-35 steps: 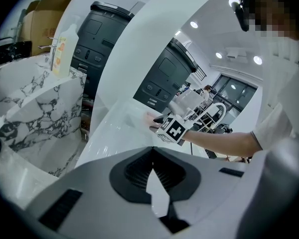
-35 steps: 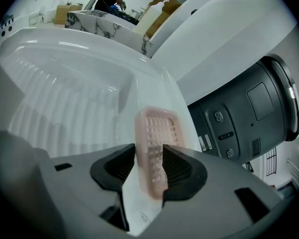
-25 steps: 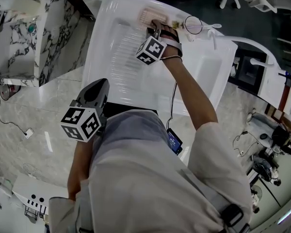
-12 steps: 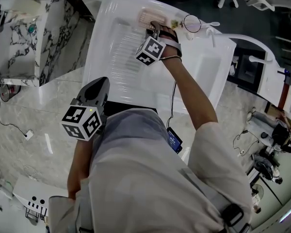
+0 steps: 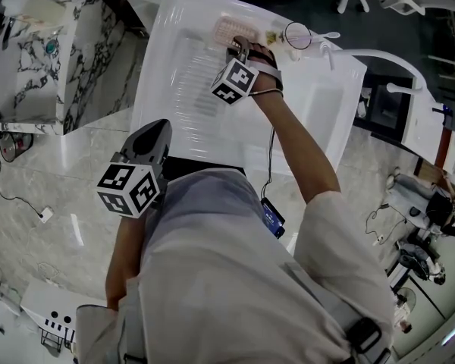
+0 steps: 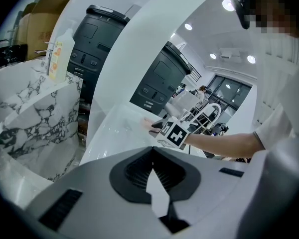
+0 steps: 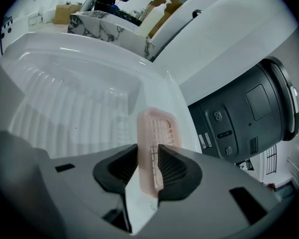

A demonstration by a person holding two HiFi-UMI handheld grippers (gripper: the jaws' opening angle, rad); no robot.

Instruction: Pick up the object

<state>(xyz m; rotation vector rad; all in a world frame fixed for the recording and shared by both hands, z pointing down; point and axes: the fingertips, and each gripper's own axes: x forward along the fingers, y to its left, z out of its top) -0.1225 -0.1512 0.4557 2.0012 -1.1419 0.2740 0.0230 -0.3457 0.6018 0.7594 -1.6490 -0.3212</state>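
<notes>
The object is a pink slotted soap tray (image 5: 227, 27) lying at the far rim of the white ribbed drainboard (image 5: 174, 89). My right gripper (image 5: 238, 45) reaches out to it. In the right gripper view the tray (image 7: 152, 128) stands on edge between the jaws of that gripper (image 7: 149, 156). The jaws are closing, and both pads touch the tray's sides. My left gripper (image 5: 156, 131) hangs back near the person's body, over the drainboard's near edge. Its jaws (image 6: 152, 151) meet at the tips with nothing between them.
A basin with a curved tap (image 5: 327, 48) and a round ring (image 5: 299, 36) lies right of the tray. A marble-patterned block (image 5: 30, 59) stands at the left. A dark machine (image 7: 249, 113) sits beyond the drainboard's rim.
The right gripper has edged slightly farther toward the pink tray. The left gripper has stayed where it was.
</notes>
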